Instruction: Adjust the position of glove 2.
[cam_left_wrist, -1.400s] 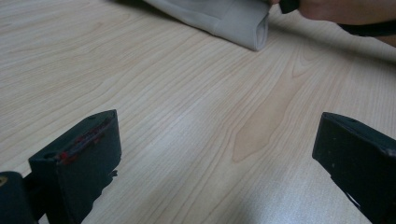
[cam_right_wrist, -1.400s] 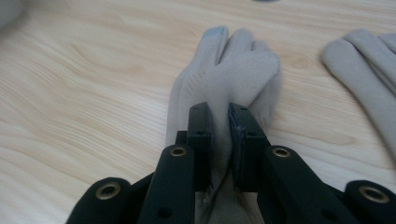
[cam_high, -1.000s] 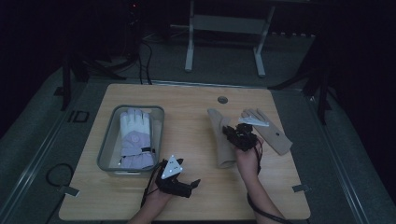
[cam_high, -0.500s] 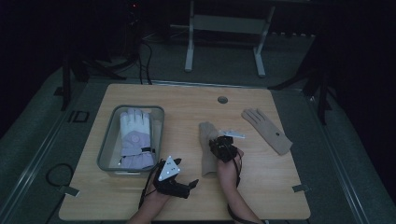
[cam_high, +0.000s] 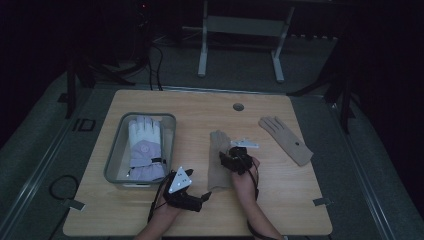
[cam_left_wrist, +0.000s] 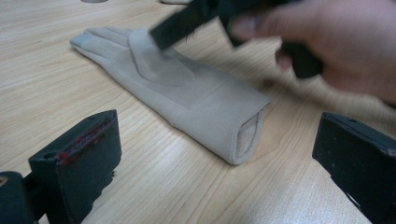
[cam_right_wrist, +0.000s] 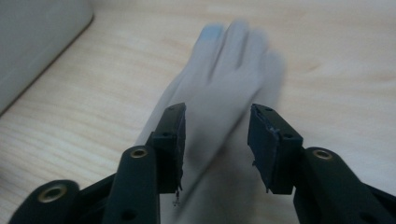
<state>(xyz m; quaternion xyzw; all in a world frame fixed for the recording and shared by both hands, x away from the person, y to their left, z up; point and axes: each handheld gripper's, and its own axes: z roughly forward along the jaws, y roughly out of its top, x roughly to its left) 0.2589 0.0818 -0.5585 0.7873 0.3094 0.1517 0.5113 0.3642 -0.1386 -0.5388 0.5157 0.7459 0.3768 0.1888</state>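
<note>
- At the left of the wooden table (cam_high: 200, 107) sits a grey, rounded-corner tray (cam_high: 114, 159). Inside lies a padded white and lilac ski glove (cam_high: 144, 147) with a round emblem on its back; its lettering is too small to read.
- Just below the tray's right corner, near the table's front edge, the left gripper (cam_high: 197, 199) rests low. Its jaws stand wide apart with nothing between them. In the left gripper view the blocky black pads (cam_left_wrist: 88, 156) frame bare wood grain, and one pad shows red scuffs.
- At the middle lies a flat beige knit glove (cam_high: 218, 159), smooth and soft-looking, fingers pointing away from the person, its open cuff toward the left gripper.
- The right gripper (cam_high: 227, 161) hangs over this glove's palm. Its jaws have just been opening and now stand partly apart above the fabric without pinching it.
- Farther right, a matching beige glove (cam_high: 286, 140) lies slanted, well apart from the first.
- Bare wood surrounds both beige gloves, with open room toward the right and far edges.
</note>
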